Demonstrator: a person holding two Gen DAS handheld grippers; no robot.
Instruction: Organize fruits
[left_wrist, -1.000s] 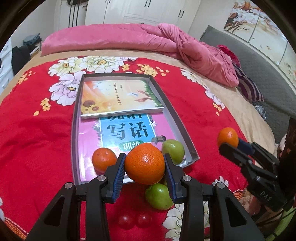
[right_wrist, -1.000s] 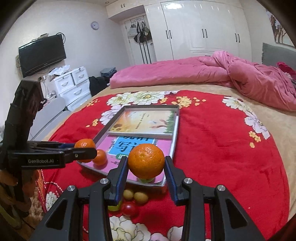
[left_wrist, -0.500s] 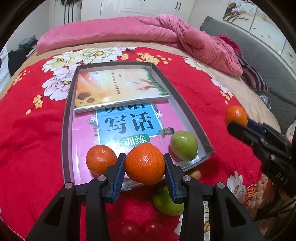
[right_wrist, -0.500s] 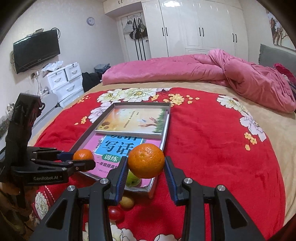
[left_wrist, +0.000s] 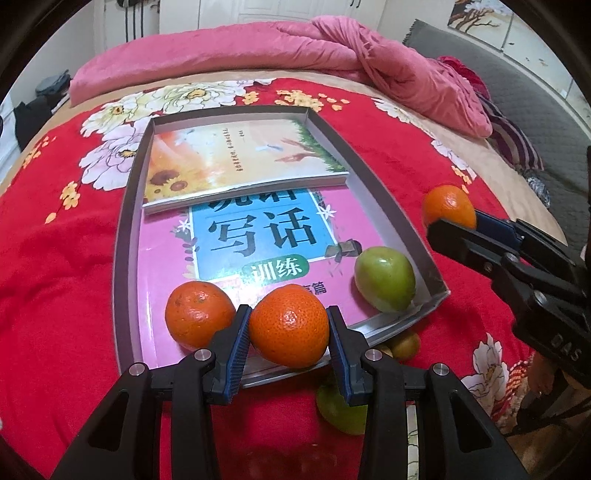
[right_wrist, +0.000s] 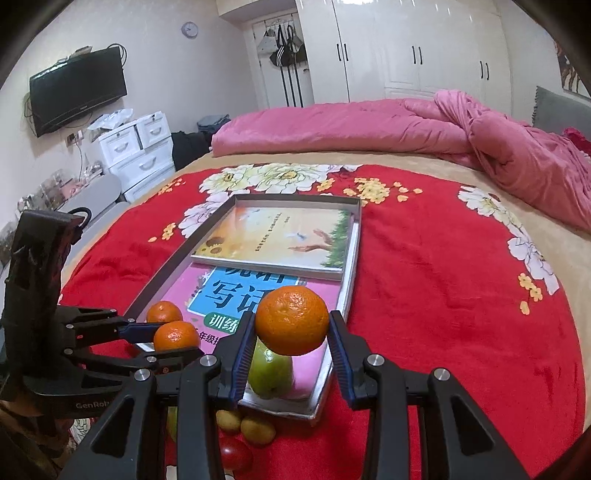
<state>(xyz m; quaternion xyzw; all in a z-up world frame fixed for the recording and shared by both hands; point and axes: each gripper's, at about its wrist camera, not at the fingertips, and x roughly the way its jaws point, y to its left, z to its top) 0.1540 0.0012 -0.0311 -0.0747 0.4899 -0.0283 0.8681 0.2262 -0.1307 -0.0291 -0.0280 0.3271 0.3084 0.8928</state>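
A shallow grey tray (left_wrist: 388, 206) with two books in it lies on the red flowered bedspread. One orange (left_wrist: 199, 314) and a green fruit (left_wrist: 384, 278) rest at its near end. My left gripper (left_wrist: 289, 334) is shut on a second orange (left_wrist: 289, 317), held over the tray's near edge beside the resting orange. My right gripper (right_wrist: 291, 328) is shut on a third orange (right_wrist: 291, 314), above the green fruit (right_wrist: 269, 371) at the tray's near right corner. The right wrist view shows the left gripper (right_wrist: 173, 338) at lower left; the left wrist view shows the right gripper (left_wrist: 452, 218) at right.
On the cloth in front of the tray lie another green fruit (left_wrist: 340, 410), small yellow fruits (right_wrist: 258, 430) and a red tomato (right_wrist: 234, 452). A pink quilt (right_wrist: 406, 125) is heaped at the far side of the bed. White drawers (right_wrist: 140, 155) stand at left.
The left gripper has sunk towards the tray's near end with its orange. The right gripper has moved closer over the tray's near right corner. Both grips are unchanged.
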